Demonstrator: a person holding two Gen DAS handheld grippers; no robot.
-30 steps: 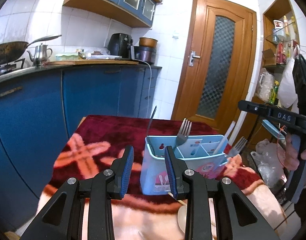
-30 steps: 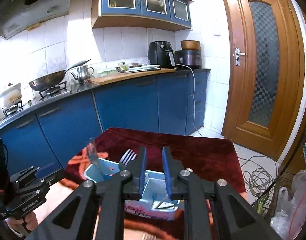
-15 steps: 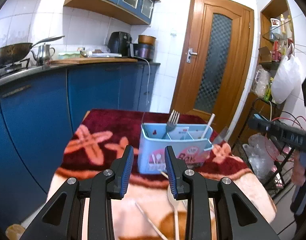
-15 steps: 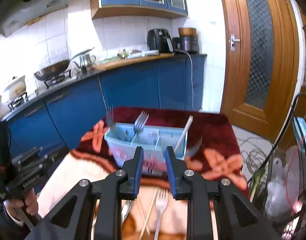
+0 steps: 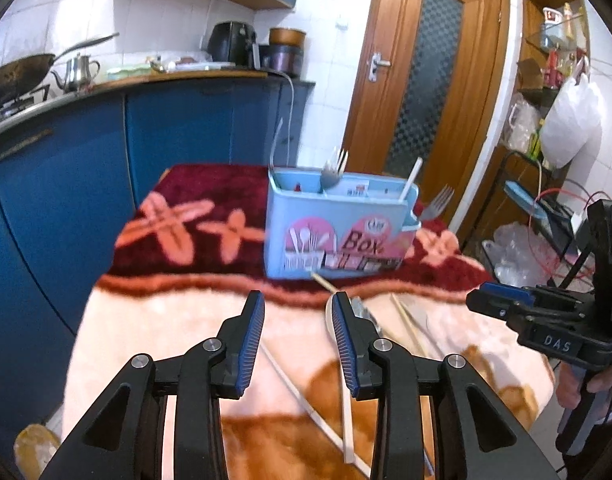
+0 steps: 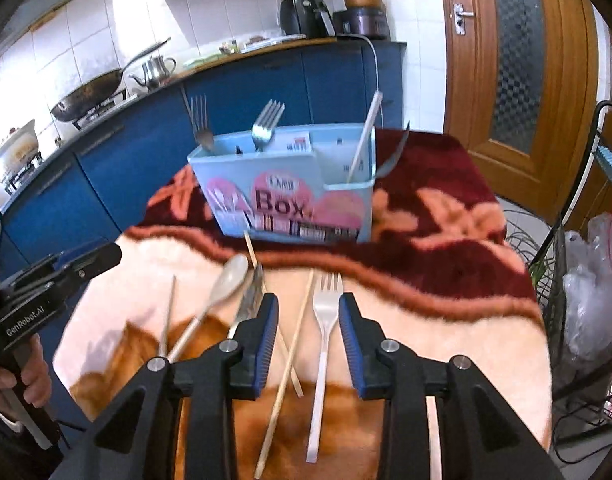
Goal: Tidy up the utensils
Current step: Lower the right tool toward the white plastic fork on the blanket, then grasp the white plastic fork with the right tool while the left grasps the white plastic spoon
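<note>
A table draped in a fleecy blanket (image 6: 446,320), maroon with pink flowers at the far end, cream and orange nearer. On the maroon part stands a light blue utensil box (image 6: 283,196). On the cream part lie a white plastic fork (image 6: 324,344), a white spoon (image 6: 221,286), loose chopsticks (image 6: 291,354) and a metal utensil (image 6: 249,300)

White fork (image 6: 324,328) between parted jaws

Both fisheye views are bright and evenly lit, with soft daylight and only faint shadows. White wall tiles (image 6: 85,40) are nearly blown out. Motion blur smears the blanket (image 5: 165,312) and the utensil box (image 5: 338,232). Cabinets (image 5: 65,184) bow strongly toward dark, vignetted corners; the near gripper fingers (image 6: 265,328) stay sharp.
</note>
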